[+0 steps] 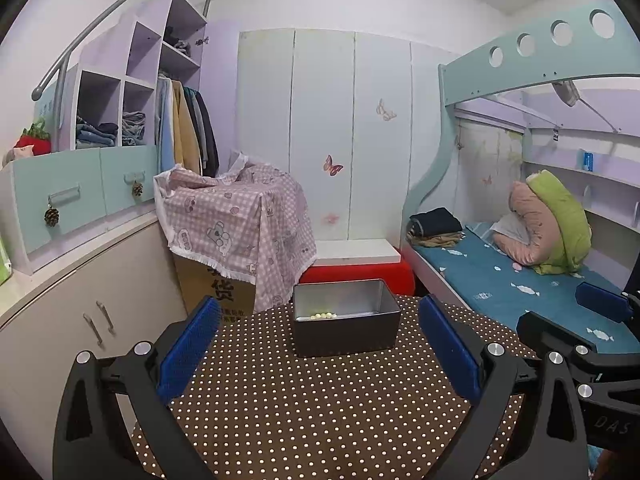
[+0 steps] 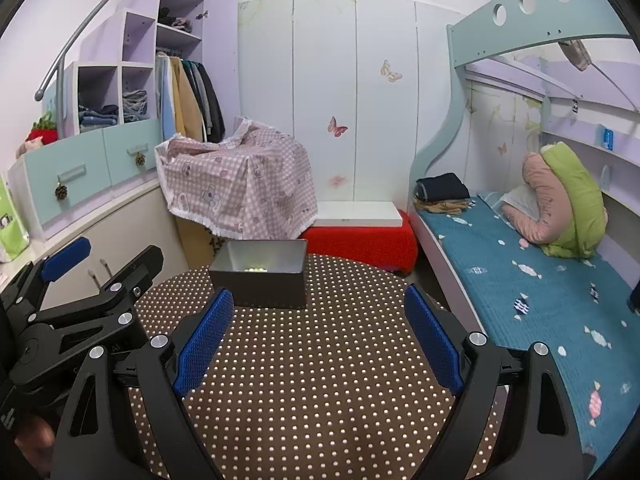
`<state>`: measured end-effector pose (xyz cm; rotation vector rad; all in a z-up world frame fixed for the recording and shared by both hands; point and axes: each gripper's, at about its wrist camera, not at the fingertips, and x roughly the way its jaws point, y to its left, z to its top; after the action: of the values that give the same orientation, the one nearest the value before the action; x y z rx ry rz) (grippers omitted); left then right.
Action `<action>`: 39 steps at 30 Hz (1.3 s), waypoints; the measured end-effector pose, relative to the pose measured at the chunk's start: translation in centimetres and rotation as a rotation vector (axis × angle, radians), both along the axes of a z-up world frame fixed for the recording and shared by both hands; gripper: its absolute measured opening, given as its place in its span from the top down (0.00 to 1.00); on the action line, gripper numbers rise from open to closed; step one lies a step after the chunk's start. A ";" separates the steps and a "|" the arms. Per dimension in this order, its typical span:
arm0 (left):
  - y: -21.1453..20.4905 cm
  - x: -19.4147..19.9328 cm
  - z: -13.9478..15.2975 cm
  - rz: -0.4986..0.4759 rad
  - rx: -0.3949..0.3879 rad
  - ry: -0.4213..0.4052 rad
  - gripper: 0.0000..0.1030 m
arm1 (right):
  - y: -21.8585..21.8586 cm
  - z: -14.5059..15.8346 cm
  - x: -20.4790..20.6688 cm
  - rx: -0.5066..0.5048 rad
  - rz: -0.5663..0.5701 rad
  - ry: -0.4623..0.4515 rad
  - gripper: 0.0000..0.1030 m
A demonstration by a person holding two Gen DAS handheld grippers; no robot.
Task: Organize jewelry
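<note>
A dark metal box (image 1: 346, 336) stands open at the far side of the brown polka-dot table (image 1: 320, 420). A string of pale beads (image 1: 322, 315) lies inside it, also seen in the right wrist view (image 2: 256, 269) within the box (image 2: 260, 288). My left gripper (image 1: 320, 350) is open and empty, a short way before the box. My right gripper (image 2: 318, 338) is open and empty, to the right of the box and nearer. Each gripper shows at the edge of the other's view: the right gripper (image 1: 576, 322) and the left gripper (image 2: 108, 256).
A bunk bed with a blue mattress (image 2: 540, 280) runs along the right. A carton under a pink checked cloth (image 1: 236, 216) and a red bench (image 1: 360, 272) stand behind the table. Cabinets (image 1: 80, 300) line the left.
</note>
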<state>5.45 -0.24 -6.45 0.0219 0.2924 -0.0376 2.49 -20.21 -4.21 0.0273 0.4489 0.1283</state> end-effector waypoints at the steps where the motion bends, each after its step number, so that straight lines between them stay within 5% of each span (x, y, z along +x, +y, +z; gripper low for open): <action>1: 0.0 0.0 0.0 -0.006 0.001 -0.007 0.07 | 0.0 0.0 0.0 0.001 0.000 -0.001 0.18; 39: 0.0 -1.0 0.0 0.008 0.007 -0.052 0.07 | -0.3 -1.0 -0.3 -0.004 -0.001 0.005 0.18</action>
<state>4.43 -0.25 -6.41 0.0282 0.2411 -0.0285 2.16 -20.48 -5.19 0.0235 0.4544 0.1260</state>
